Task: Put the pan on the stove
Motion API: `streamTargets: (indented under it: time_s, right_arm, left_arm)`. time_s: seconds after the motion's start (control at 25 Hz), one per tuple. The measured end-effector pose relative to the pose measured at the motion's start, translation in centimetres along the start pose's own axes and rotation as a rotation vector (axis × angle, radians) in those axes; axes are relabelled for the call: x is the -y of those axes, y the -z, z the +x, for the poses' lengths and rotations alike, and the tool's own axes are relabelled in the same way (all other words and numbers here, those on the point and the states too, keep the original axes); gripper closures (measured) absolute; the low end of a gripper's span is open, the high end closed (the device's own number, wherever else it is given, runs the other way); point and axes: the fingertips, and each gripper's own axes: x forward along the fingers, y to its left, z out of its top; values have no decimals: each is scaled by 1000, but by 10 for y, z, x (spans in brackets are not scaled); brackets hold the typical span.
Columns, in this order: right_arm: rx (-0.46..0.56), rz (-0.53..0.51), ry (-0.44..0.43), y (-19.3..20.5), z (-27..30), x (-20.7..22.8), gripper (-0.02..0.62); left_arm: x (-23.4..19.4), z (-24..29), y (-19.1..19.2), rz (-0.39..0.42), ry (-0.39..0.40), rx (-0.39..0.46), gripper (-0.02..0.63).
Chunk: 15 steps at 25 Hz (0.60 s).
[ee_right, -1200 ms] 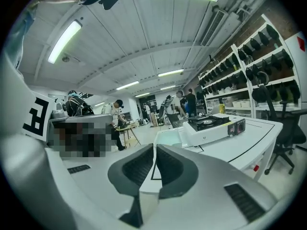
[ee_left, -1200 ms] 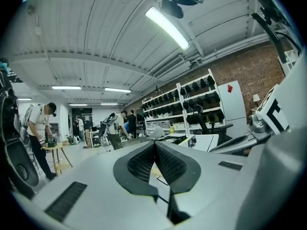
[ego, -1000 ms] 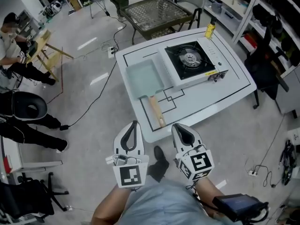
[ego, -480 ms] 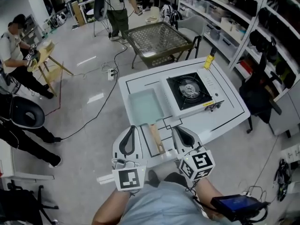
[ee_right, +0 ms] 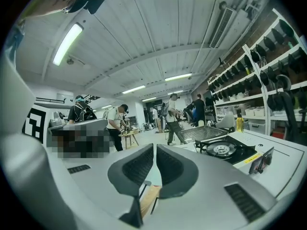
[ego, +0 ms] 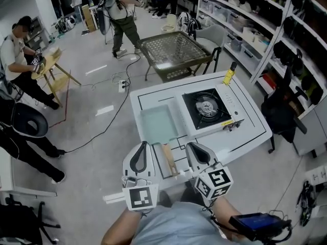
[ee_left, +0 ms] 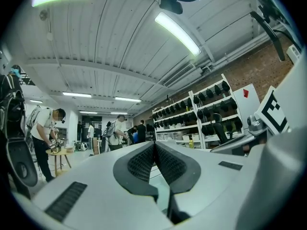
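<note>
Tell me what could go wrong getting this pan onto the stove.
Both the left gripper and right gripper are shut; arriving like that, they may shove the wooden handle instead of gripping it. The pan lies close beside the stove; lifted too low, it might hit it.

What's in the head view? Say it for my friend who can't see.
A rectangular pan lies on a white table, left of a stove, its wooden handle pointing at the person. The left gripper and right gripper, both shut and empty, show on either side of the handle.
</note>
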Motion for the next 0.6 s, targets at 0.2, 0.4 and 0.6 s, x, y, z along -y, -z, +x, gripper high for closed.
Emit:
streamTargets:
  time_s: [0.2, 0.4, 0.6]
  right_arm:
    - [-43, 33, -55, 18, 19, 16, 543]
    - [-132, 121, -114, 51, 37, 36, 543]
    - [-253, 184, -161, 100, 47, 52, 543]
  left_arm:
    - [1, 19, 16, -6, -40, -31, 589]
    - [3, 36, 39, -19, -93, -93, 588]
    - [12, 51, 76, -16, -121, -191, 588]
